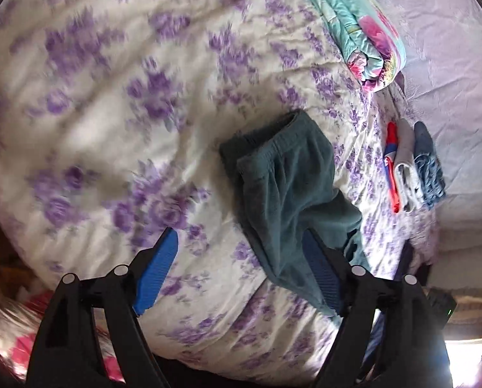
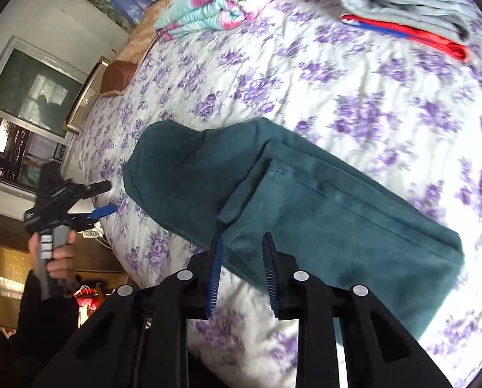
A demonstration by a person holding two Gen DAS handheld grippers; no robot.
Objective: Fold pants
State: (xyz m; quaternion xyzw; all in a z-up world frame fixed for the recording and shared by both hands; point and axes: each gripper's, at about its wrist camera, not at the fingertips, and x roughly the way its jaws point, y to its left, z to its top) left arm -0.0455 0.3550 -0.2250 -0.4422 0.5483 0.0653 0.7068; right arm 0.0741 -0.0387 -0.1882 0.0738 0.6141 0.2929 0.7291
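Note:
Dark teal fleece pants (image 1: 289, 194) lie on the flowered bedspread (image 1: 111, 113), folded lengthwise with the waistband at the far end. In the right wrist view the pants (image 2: 305, 200) lie doubled over, a flap edge near the fingers. My left gripper (image 1: 241, 242) is open and empty, raised above the bed; its right finger is over the pants' lower edge. It also shows in the right wrist view (image 2: 107, 197), held by a hand at the bed's left side. My right gripper (image 2: 244, 242) is partly open, its tips at the near edge of the pants, holding nothing.
A folded teal and pink floral quilt (image 1: 363, 29) lies at the far side of the bed. A stack of folded clothes (image 1: 412, 165), red, grey and blue, lies to the right. A television (image 2: 34, 93) and furniture stand beyond the bed's left side.

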